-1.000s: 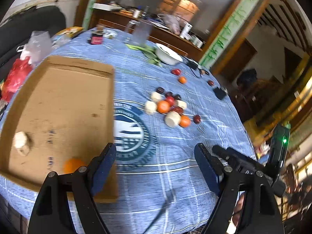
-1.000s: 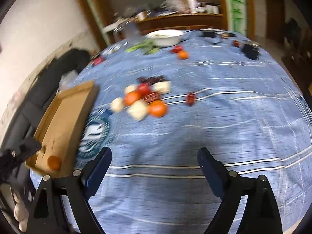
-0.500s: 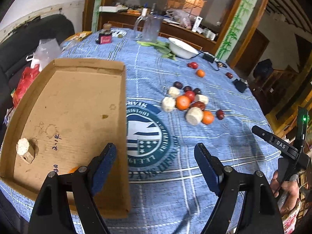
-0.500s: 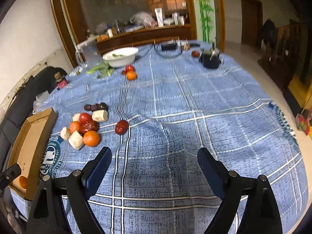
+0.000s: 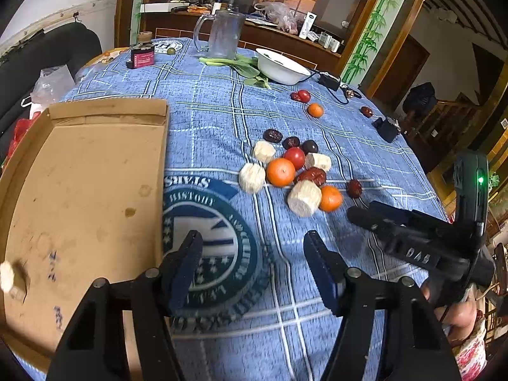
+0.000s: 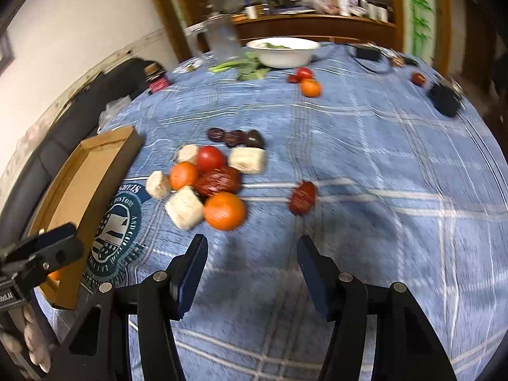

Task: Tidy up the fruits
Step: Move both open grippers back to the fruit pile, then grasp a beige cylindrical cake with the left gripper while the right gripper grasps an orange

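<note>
Gaping half-wide, the left claw (image 5: 250, 266) and right claw (image 6: 250, 263) hold nothing (both above the tablecloth (image 6: 365, 165)).

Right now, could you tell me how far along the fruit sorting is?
Early on. Done: one pale chunk lies in the cardboard tray, and an orange peeks out at its near corner. In hand: nothing; the left gripper and right gripper are both open and empty. Left: the main pile and the far orange on the blue cloth.
</note>
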Tool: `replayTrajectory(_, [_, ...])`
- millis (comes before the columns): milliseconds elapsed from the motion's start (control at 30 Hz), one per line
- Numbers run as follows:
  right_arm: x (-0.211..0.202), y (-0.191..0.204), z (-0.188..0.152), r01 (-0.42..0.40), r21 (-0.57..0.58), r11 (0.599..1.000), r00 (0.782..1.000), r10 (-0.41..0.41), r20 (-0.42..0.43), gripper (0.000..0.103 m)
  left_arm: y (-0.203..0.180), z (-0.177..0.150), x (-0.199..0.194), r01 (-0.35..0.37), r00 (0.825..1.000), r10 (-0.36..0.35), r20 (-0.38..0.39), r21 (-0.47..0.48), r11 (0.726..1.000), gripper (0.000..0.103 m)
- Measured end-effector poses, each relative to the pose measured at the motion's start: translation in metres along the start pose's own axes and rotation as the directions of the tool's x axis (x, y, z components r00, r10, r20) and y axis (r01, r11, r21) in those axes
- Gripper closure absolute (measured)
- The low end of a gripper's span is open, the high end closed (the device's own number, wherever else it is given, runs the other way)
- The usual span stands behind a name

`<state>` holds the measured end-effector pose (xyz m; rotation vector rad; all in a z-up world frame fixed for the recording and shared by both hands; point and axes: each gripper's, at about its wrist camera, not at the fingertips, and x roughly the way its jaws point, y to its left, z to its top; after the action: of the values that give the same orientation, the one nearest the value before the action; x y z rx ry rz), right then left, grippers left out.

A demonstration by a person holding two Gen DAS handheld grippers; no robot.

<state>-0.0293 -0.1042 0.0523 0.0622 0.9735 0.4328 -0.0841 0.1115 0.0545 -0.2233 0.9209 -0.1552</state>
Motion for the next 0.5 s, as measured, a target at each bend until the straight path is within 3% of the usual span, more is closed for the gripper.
replayTrajectory(300, [0.034, 0.011, 0.011, -0.012, -0.080, 0.997, 0.998, 0.007, -0.059, 0.044, -0.005, 0.041, 0.056, -0.076, 0.995, 0.076, -0.061, 0.004, 0.997, 0.038])
replayTrajectory(500, [0.040, 0.010, 0.017, -0.001, -0.102, 0.995, 0.998, -0.005, -0.058, 0.044, -0.009, 0.045, 0.094, -0.079, 0.990, 0.082, -0.118, 0.029, 0.996, 0.059])
